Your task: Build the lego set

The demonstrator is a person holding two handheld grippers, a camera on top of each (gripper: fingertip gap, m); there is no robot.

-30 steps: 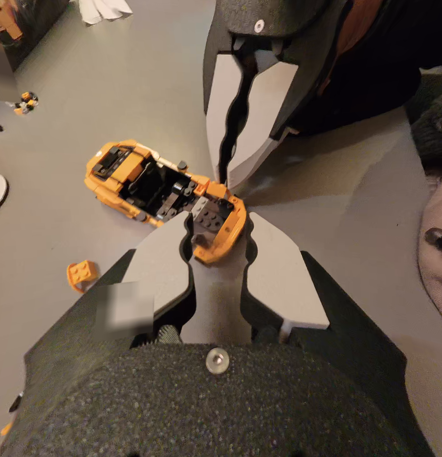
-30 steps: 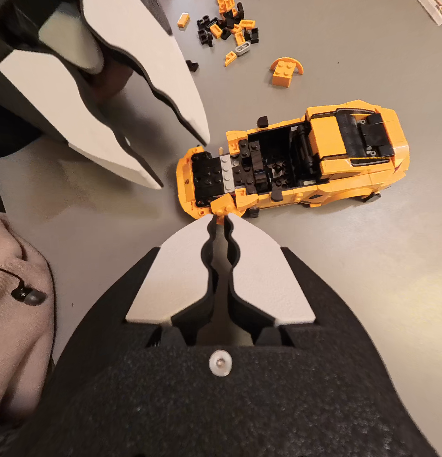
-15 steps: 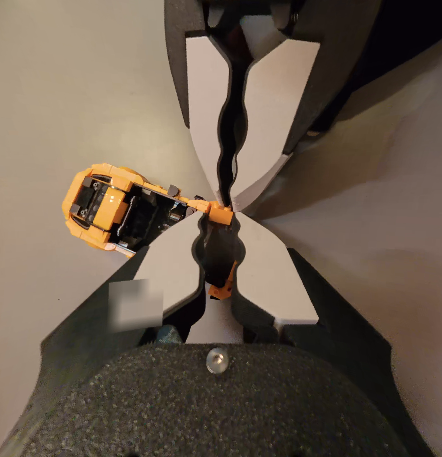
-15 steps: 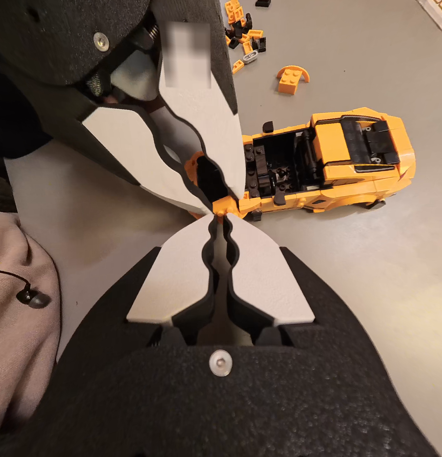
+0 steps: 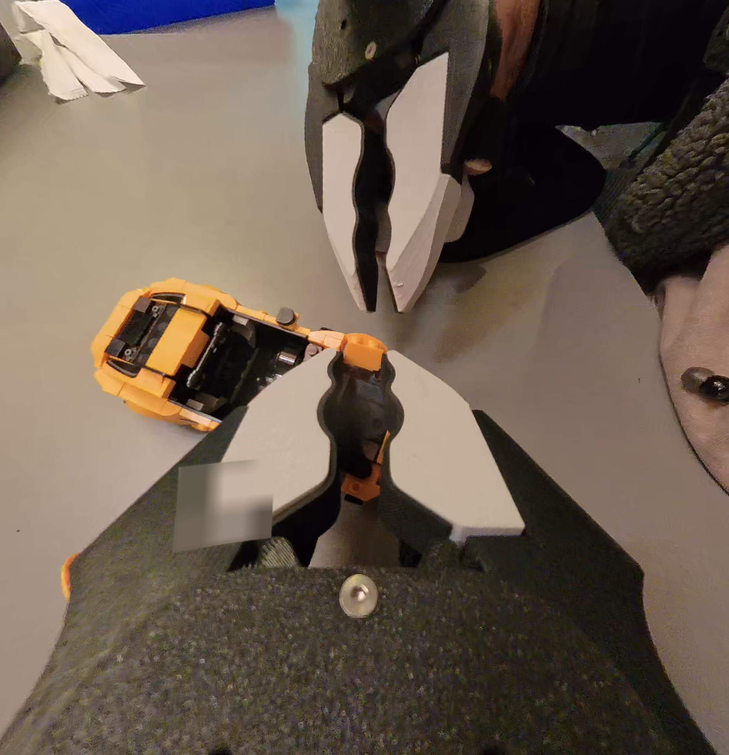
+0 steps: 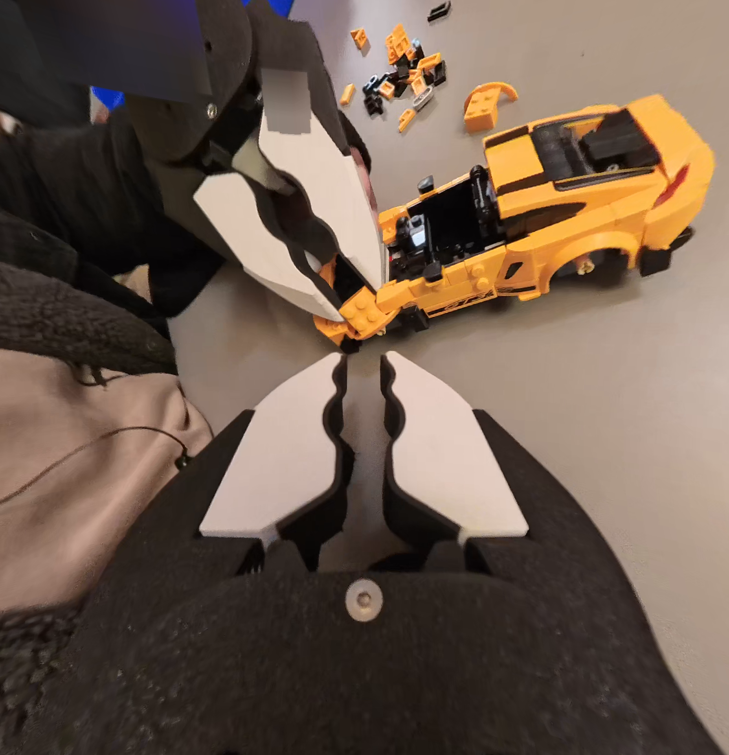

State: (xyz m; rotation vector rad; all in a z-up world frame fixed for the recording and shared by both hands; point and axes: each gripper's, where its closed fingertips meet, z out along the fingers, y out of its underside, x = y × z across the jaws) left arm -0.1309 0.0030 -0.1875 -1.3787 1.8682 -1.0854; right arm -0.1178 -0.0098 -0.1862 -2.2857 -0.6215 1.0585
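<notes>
Up close in the left wrist view, the left gripper (image 5: 358, 359) has its two fingers clamped on the front end of one orange-and-black car (image 5: 179, 351); an orange brick (image 5: 362, 351) of the nose sits right between the tips, and more of the nose shows dark in the gap behind them. The car's rear stretches off to the left over the grey table (image 5: 150, 184). Beyond, the right gripper (image 5: 379, 302) points down at the table near the car's nose without touching it, its two fingers a narrow gap apart and holding nothing. One white folded paper (image 5: 72, 69) lies at the far left. One dark earbud (image 5: 709, 388) rests on beige cloth (image 5: 697, 355) at the right edge.

Next, in the right wrist view, the right gripper (image 6: 362, 357) has its fingers parted by a slim gap with bare table between them, the tips just short of the car's (image 6: 558, 228) nose. The left gripper (image 6: 354, 302) comes in from the upper left, its two white fingers (image 6: 273, 253) closed around the studded front of the car. The car's rear end sits to the right, and whether its wheels touch the table I cannot tell. Behind it lie one orange arch piece (image 6: 485, 106) and one small heap of loose orange and black pieces (image 6: 407, 77), too jumbled to count. Beige cloth (image 6: 68, 449) with a thin cord fills the left.
</notes>
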